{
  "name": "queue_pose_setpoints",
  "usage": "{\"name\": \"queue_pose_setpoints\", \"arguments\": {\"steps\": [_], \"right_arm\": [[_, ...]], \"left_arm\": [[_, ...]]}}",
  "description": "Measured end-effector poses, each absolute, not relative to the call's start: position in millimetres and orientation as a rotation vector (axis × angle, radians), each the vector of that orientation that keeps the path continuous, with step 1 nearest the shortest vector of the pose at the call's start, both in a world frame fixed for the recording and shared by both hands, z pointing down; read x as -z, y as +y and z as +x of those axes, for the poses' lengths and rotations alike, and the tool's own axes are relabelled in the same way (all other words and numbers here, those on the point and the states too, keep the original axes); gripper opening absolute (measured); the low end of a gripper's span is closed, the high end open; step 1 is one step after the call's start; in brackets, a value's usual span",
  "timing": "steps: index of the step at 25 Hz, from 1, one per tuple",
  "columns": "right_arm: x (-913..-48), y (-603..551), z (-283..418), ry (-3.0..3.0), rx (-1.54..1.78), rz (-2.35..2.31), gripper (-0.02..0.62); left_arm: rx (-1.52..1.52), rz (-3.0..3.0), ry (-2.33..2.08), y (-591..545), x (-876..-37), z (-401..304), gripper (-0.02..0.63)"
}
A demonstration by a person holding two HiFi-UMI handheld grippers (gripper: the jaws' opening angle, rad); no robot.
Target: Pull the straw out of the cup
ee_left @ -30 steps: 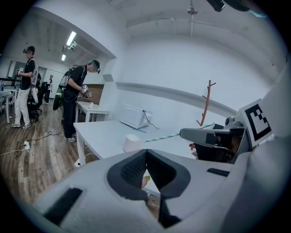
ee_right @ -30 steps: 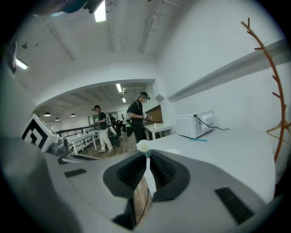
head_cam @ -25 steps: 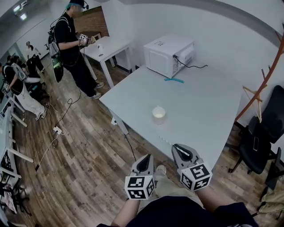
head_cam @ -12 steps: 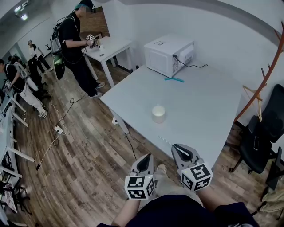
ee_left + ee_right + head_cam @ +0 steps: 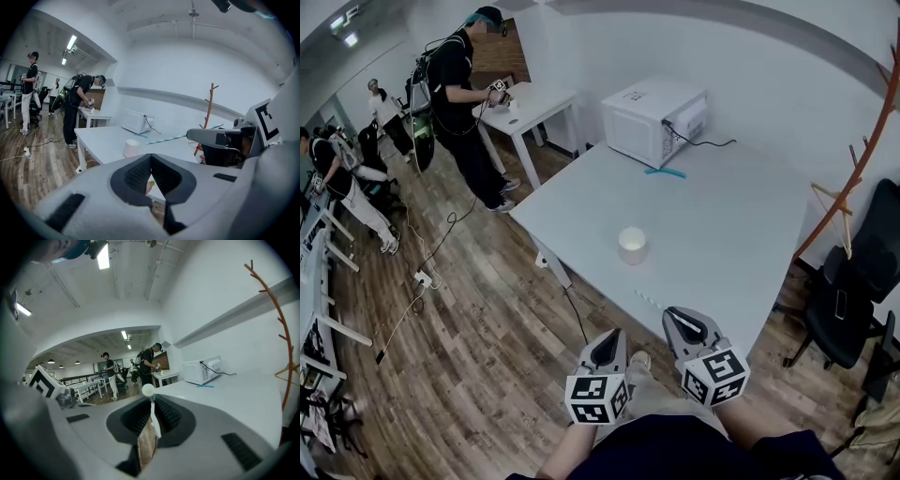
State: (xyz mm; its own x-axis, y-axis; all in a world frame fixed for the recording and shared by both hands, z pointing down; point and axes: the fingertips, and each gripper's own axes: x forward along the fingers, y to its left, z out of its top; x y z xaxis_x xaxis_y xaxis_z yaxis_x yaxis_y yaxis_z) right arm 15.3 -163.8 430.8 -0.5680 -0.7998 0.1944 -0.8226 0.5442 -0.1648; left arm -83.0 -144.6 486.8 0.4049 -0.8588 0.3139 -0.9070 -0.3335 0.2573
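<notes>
Plainly, the straw (image 5: 648, 299) is out of the cup (image 5: 632, 244). The right gripper (image 5: 675, 315) has its fingers clenched on the pale striped straw, which sticks out ahead of the fingertips; in the head view it shows along the near edge of the tabletop (image 5: 722, 234), its free end apart from the cup. In the right gripper view the straw runs up between the two ribbed pads and ends in a round mouth just past them. The cup, white and upright, stands on the tabletop a little inboard of the middle of that near edge, apart from both grippers. The left gripper (image 5: 607, 339) hangs off the tabletop above the wooden floor (image 5: 487, 347), just beside the right one, its fingers pressed together at the tips with nothing grasped. Toward the far corner sits a white microwave (image 5: 654, 117), and a teal stick (image 5: 666, 172) lies flat just in front of it. Beyond the tabletop's left corner a person in dark clothes (image 5: 459, 94) stands at a smaller white table (image 5: 539, 98). Off the right edge are a black office chair (image 5: 853, 291) and a brown branching coat stand (image 5: 855, 178).
</notes>
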Motion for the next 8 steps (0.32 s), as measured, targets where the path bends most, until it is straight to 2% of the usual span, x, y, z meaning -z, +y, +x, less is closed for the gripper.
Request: {"name": "queue_pose_setpoints", "arguments": {"steps": [8], "right_arm": [[-431.7, -163.0, 15.4, -2.669, -0.361, 1.414, 0.043]], "left_arm": [[-0.169, 2.286, -1.507, -143.6, -486.5, -80.5, 0.015]]}}
